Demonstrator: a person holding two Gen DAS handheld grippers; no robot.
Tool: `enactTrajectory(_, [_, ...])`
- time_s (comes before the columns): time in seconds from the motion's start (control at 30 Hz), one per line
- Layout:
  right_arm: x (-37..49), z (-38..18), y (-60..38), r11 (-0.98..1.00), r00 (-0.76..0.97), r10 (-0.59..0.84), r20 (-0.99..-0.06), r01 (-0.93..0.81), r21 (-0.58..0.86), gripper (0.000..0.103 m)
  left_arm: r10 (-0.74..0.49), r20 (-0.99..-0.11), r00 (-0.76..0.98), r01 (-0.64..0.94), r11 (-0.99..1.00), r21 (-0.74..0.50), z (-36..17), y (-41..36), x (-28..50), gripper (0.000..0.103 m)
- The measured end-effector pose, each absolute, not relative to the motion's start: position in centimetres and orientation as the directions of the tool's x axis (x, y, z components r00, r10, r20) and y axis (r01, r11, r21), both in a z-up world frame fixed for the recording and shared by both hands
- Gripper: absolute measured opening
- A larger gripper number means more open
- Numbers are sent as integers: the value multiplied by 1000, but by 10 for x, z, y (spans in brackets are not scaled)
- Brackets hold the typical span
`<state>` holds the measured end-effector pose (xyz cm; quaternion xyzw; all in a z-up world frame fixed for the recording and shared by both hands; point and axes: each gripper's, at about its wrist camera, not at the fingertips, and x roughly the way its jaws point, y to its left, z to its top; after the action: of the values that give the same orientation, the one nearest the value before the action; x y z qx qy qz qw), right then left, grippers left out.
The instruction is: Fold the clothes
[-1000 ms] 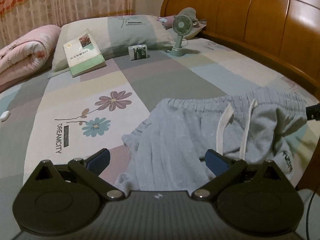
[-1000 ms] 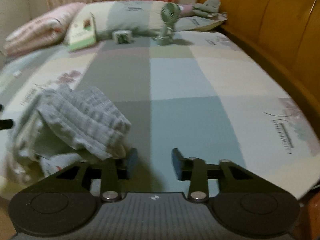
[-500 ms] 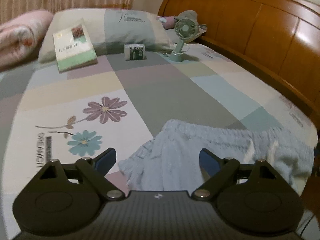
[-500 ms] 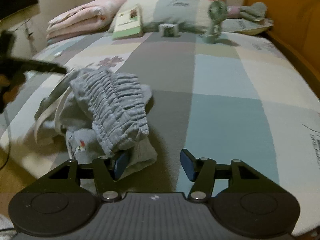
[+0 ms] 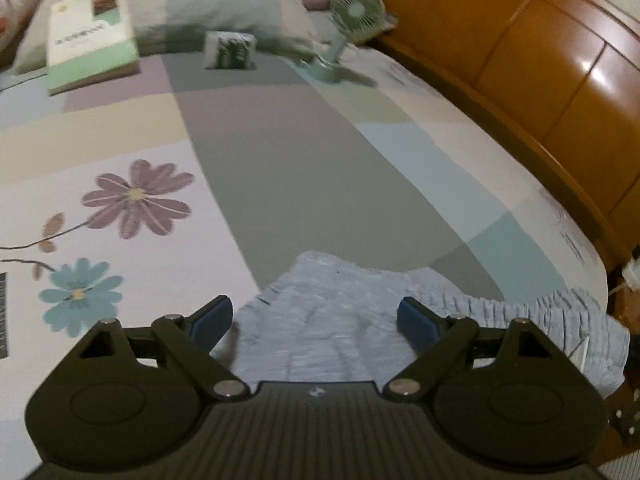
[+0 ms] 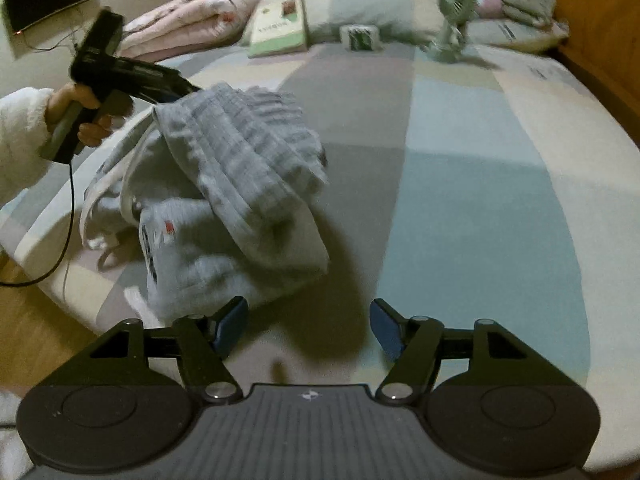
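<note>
Grey drawstring shorts lie crumpled near the bed's front left edge, the ribbed waistband on top and white cords hanging at the left. My right gripper hovers just in front of them, its jaws opening. Only bedsheet lies between the jaws, and the left pad sits at the heap's edge. My left gripper, held by a hand, reaches the waistband from the left. In the left wrist view my left gripper stands wide open over the shorts, with the cloth lying between the fingers.
A patchwork sheet covers the bed. At the head are a pillow, a green book, a small box, a green fan and a pink quilt. A wooden headboard runs along the right. A cable hangs over the bed's left edge.
My left gripper has moved forward and lower over the shorts, and the cords have left its view. The right jaws have widened, and the hand with the left gripper has come into the right view.
</note>
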<state>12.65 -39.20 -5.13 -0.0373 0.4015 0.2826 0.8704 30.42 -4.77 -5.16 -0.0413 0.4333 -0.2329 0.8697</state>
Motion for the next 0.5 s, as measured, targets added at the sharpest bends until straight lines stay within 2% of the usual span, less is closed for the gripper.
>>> enactTrajectory(0.2, [147, -35, -376, 788, 520, 538, -664, -589, 177, 72, -430, -744, 511, 419, 881, -221, -48, -56, 294, 89])
enactTrajectory(0.4, [165, -21, -381, 739, 415, 622, -663, -592, 322, 72, -427, -741, 519, 484, 861, -157, -43, -58, 273, 89])
enactTrajectory(0.5, [167, -6, -379, 753, 437, 587, -681, -603, 263, 72, -430, -714, 553, 499, 857, -129, -31, -56, 261, 89])
